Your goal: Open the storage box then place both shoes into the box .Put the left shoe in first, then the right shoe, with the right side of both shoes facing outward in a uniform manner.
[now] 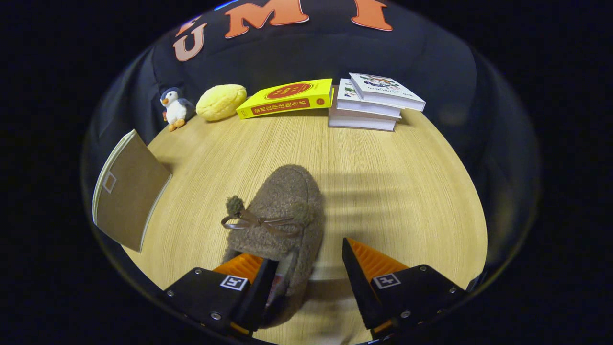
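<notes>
**Gripper poised over the shoe's heel**

Gripper hangs released, its fingers spread around the heel end of the brown fuzzy shoe, which lies on the wooden table with its toe pointing toward the books. Judging by this, a shoe pickup is in hand; next, the fingers need to close squarely on the heel.

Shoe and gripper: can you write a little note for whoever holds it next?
Gripper: open, fingers either side of the fuzzy brown shoe's heel; the left finger looks to be in the shoe's opening, the right finger is apart from it.
Shoe: flat on the wooden table, toe pointing toward the books.
Done: cannot tell from here.
Left: close on this shoe and carry it to the box, right side outward.
</notes>
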{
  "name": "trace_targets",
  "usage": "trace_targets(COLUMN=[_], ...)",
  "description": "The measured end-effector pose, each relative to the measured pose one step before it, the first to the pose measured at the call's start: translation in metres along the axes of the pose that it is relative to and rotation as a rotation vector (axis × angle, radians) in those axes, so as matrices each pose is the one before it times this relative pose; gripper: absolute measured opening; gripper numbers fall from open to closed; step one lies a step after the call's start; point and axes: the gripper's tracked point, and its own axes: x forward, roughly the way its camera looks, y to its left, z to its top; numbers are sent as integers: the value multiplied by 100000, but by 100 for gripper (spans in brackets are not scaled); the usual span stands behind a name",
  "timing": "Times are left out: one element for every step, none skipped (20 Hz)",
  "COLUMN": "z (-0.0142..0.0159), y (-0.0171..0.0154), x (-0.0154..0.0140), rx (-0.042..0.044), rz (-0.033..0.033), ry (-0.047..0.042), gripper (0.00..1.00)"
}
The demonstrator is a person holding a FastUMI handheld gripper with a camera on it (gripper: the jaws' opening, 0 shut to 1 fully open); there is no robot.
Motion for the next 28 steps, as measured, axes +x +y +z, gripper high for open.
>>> trace_targets(z=[-24,75,-27,143,-48,-78,7,75,137,121,-113,-82,173,323,471,582,576,760,584,399,541,716,560,479,240,273,260,118], y=[11,92,327,248,258,54,-162,-248,97,-97,-21,381,552,607,492,696,826,1203,1346,1257,1125,1478,1742,1923,1849,1926,1844,2093], x=[475,481,220,56,38,-31,-135,-129,-139,-268,-114,-545,-600,-698,-701,-802,-898,-868,-747,-674,-630,-808,-805,-725,-485,-449,-413,-494], rx=[-268,-1071,-851,524,1087,882,1222,1074,1346,1140,1997,2513,2458,1995,1576,856,688,96,-223,74,388,354,-24,73,407,141,-151,-809], rz=[-604,-568,301,212,261,-775,-1458,-1869,-1349,-1047,-70,1187,1090,631,-743,-861,-605,814,1353,705,231,590,1200,1590,1671,1520,1432,1917], ry=[287,-355,-35,-569,82,697,719,761,33,-163,628,571,-136,-962,-1186,-1168,-1391,-1858,-931,213,-292,-939,-571,-144,698,393,299,194], gripper=[76,74,70,66,59,52,45,37,30,24,15,12,9,8,7,7,6,6,6,6,7,6,6,6,6,6,6,6])
